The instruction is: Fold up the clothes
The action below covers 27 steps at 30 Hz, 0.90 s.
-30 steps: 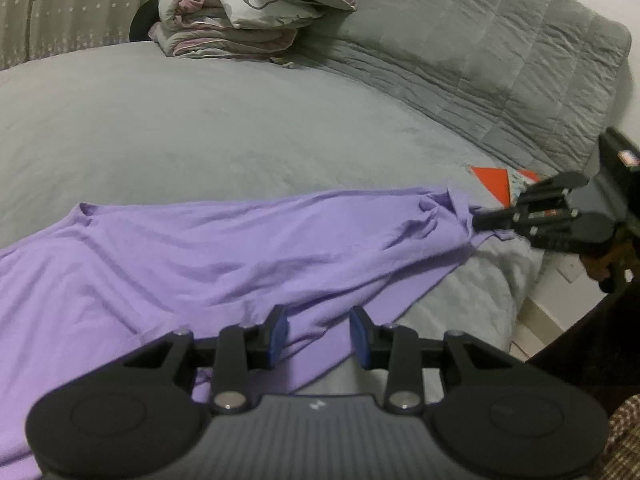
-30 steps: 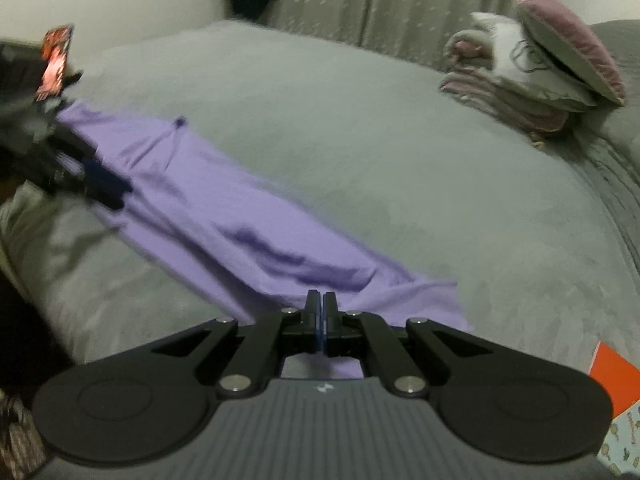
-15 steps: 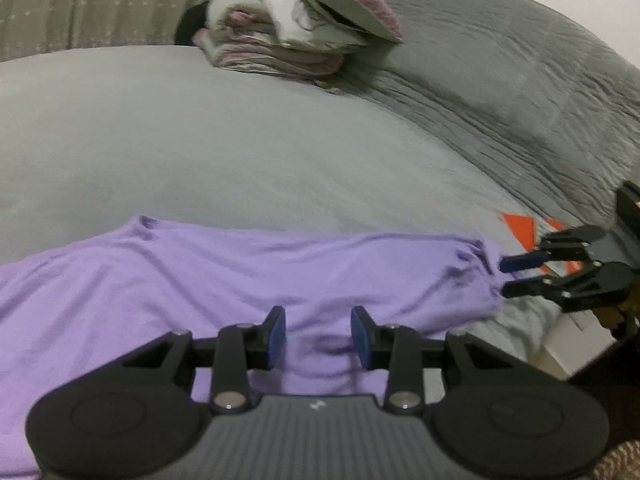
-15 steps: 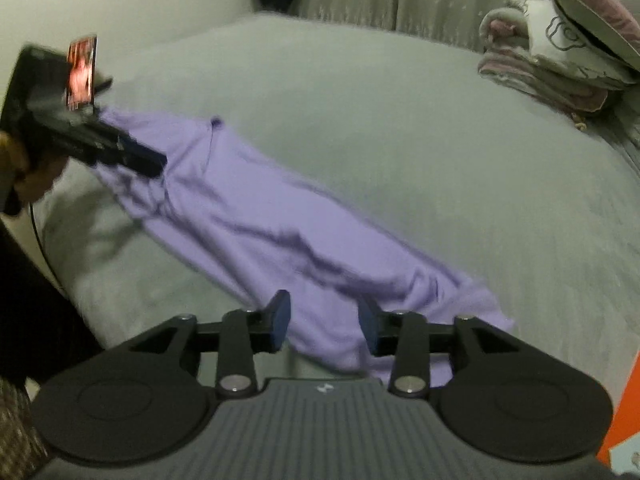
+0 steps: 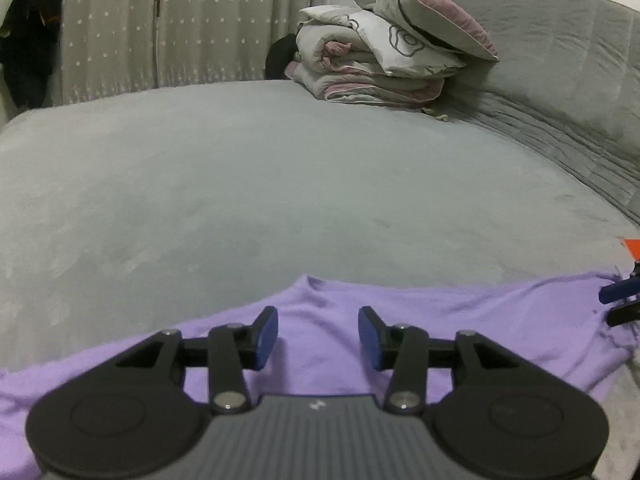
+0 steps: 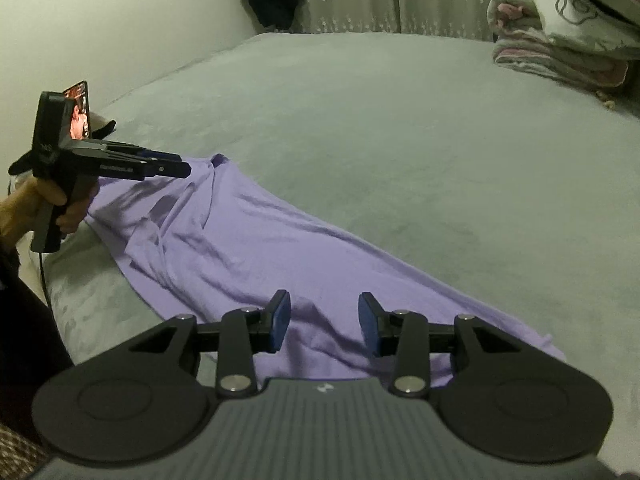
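A purple garment (image 6: 248, 248) lies spread in a long wrinkled strip along the near edge of the grey bed (image 6: 400, 128); it also shows in the left wrist view (image 5: 460, 320). My left gripper (image 5: 318, 334) is open and empty, just above the garment's left part; it also shows in the right wrist view (image 6: 176, 166), over the garment's far end. My right gripper (image 6: 324, 322) is open and empty above the garment's right end. Its fingertips (image 5: 618, 292) show at the right edge of the left wrist view.
A stack of folded bedding and a pillow (image 5: 384, 64) sits at the head of the bed, also in the right wrist view (image 6: 568, 28). A grey padded headboard (image 5: 560, 72) and curtains (image 5: 180, 28) lie behind. Something orange (image 5: 633, 247) lies at the bed's right edge.
My right gripper, shut on the garment's right end one second ago, has opened and let it go. My left gripper has tilted up and stayed open. The garment lies flatter.
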Tool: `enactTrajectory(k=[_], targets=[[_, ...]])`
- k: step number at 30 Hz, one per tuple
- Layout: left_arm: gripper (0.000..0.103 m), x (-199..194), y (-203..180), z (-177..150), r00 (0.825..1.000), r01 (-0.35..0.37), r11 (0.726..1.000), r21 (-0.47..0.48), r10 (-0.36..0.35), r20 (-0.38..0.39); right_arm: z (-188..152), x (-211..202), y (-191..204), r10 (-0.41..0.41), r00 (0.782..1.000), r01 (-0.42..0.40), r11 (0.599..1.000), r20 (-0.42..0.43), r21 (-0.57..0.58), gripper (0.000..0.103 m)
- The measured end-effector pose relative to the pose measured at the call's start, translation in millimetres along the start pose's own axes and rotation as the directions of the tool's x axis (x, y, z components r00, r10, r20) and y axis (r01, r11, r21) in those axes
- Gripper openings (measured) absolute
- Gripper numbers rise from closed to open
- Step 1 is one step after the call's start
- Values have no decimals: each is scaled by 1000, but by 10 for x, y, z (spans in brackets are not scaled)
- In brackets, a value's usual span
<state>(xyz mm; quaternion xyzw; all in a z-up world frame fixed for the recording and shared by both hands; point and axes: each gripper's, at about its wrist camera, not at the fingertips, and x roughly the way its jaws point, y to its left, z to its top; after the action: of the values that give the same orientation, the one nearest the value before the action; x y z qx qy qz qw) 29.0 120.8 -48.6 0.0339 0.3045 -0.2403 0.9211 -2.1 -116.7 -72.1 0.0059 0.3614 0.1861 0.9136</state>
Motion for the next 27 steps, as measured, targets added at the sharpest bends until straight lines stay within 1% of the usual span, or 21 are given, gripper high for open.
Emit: enactTrajectory(k=[2,6,8,10,11,12,13,14,16,19,22,25,27], targets=[[45,56,21,19,1000,-2,1000,16,2,0,27,49,-16,15,1000,-15,1000,-7,6,39],[45,181,-4,21,1000,-17,997,79,19,-19,41,103,-10,50,998,-51,999,-24,-10,34],[43,212,10,30,1000,-17,997,75,19,-21,57,137,-11,63,997,-63,998,-37,-11,33],[39,231,12,32,1000,-15,998,66,17,-21,57,170,-20,68,997,-68,998,-47,-9,31],[33,240,13,34,1000,-15,998,61,16,-20,56,187,-24,70,996,-71,997,-53,-8,28],[20,253,16,38,1000,-11,999,50,12,-23,56,202,-27,74,996,-74,997,-57,-6,26],[13,272,20,45,1000,-5,1000,31,6,-29,56,215,-27,81,995,-82,997,-61,-6,19],[1,284,30,46,999,-2,1000,11,3,-32,52,215,-29,87,994,-88,996,-58,-4,10],[1,290,67,36,1000,-1,999,-35,0,-30,44,212,-35,99,994,-99,995,-53,-1,5],[0,250,144,27,1000,11,994,-104,-12,-5,37,191,-45,107,994,-107,994,-38,1,2],[0,206,216,29,1000,18,987,-162,-14,25,42,111,-59,91,996,-91,996,-4,1,1],[0,174,254,42,998,11,979,-202,0,58,63,8,-50,75,996,-76,997,39,4,1],[0,158,279,61,997,6,972,-236,13,81,80,-66,-42,50,996,-50,999,71,1,1]])
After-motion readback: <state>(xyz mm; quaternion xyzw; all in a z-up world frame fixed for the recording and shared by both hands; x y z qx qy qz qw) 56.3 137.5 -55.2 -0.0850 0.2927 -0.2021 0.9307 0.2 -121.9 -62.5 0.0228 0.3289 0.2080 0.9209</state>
